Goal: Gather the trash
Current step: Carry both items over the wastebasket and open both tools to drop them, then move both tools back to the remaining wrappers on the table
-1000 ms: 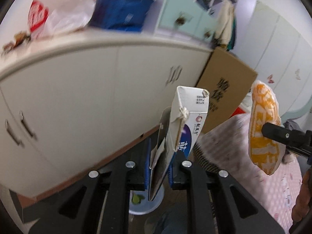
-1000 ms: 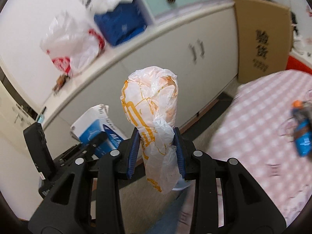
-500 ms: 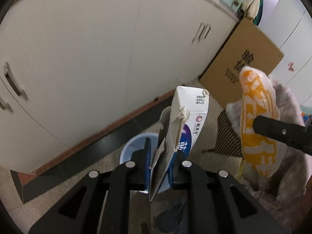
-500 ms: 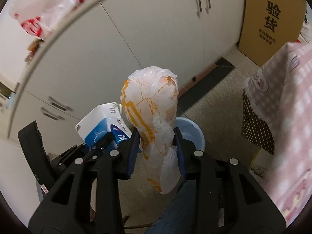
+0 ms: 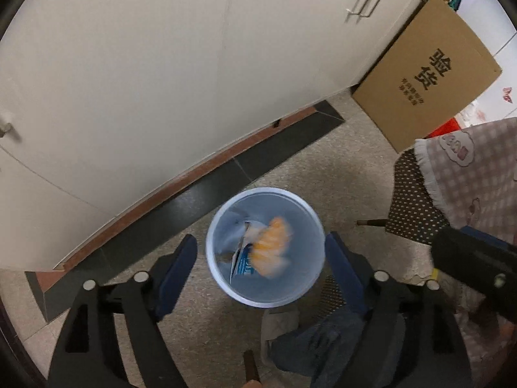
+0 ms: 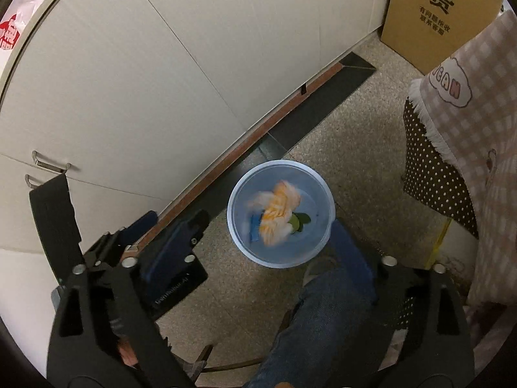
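Both pieces of trash are seen inside the blue bin [image 5: 265,247], which stands on the floor directly below and ahead of the two claws. The orange-and-white bag [image 5: 269,253] is blurred, so it is judged to be in mid-fall or just landing; it lies over the carton [image 5: 242,258], whose blue and white face shows beneath it. In the right wrist view a green scrap [image 6: 299,221] is noted beside the bag [image 6: 278,210] at the bottom of the bin [image 6: 280,213]. Risk from here: the bag is light and puffy, so it could be caught by a claw finger or stirred up and carried out if either claw is dipped toward the bin; the bin itself looks light and could be tipped if its rim is knocked by a finger or by the knee close beside it. The left claw [image 5: 258,266] is spread wide, nothing between its pads, nothing touched. The right claw [image 6: 258,242] is likewise spread wide and empty, with the bin framed between its fingers.
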